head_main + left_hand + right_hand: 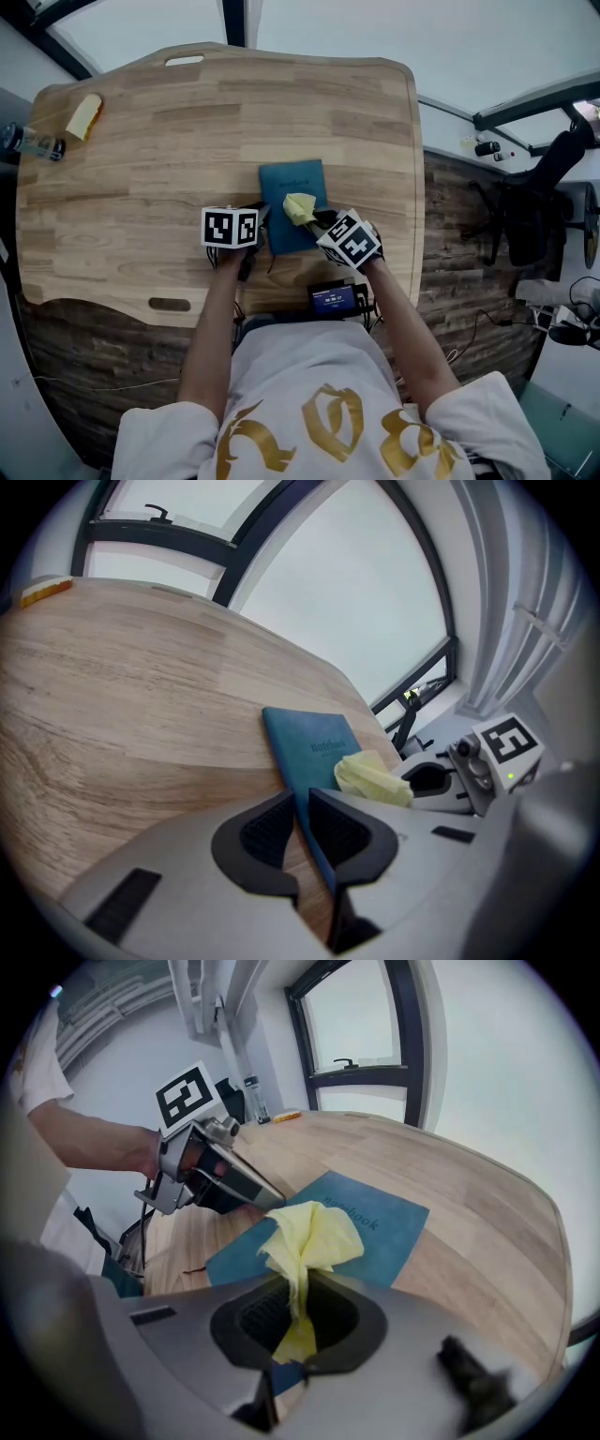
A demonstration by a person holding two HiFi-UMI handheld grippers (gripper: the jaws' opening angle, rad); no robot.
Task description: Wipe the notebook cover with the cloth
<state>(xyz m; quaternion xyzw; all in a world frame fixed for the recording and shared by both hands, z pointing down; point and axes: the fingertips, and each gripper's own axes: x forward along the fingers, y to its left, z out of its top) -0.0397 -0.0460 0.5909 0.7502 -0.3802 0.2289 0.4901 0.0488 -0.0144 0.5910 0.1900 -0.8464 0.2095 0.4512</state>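
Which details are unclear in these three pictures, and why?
- Head view: the left gripper covers the notebook's near left corner.
- Right gripper view: the cloth hides whether it touches the cover.
- Head view: the bottle is cut by the left edge; the small screen's digits are too small.

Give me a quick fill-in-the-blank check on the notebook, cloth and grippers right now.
1. The right gripper is shut on a ____ cloth.
2. The left gripper clamps the edge of the ____ notebook.
3. The notebook lies on a ____ table.
Missing words: yellow; blue; wooden.
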